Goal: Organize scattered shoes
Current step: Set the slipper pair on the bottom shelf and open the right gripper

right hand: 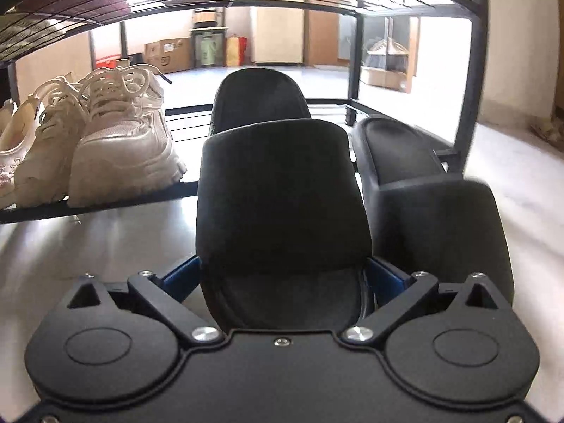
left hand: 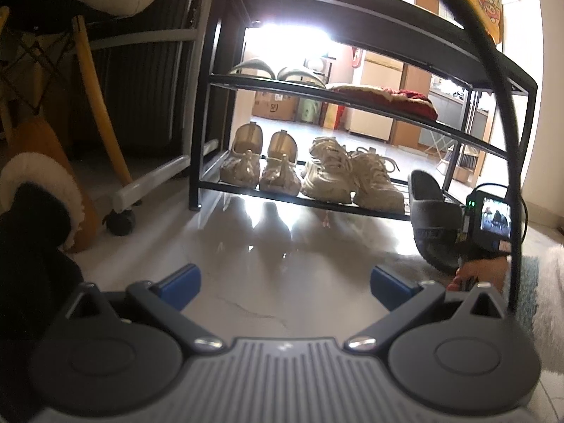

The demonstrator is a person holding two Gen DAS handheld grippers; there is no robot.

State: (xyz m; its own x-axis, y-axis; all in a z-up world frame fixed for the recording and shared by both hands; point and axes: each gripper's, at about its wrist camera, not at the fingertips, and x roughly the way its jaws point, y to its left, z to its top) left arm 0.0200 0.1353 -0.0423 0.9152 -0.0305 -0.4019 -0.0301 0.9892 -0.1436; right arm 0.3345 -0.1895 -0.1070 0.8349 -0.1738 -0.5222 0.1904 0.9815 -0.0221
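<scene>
Rack shelf — sneakers beside slide

Glossy pale floor, wooden chair leg, bright backlight.

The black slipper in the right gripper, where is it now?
Right wrist view: the black slipper sits between the right gripper fingers, heel over the bottom shelf, right of the white sneakers.

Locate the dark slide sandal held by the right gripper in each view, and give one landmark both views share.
Left wrist view: dark slide sandal at the right edge, tilted against the rack's bottom shelf.
Right wrist view: it fills the centre, between the right gripper's blue fingers.
Shared landmark: the white chunky sneakers on the bottom shelf.
</scene>
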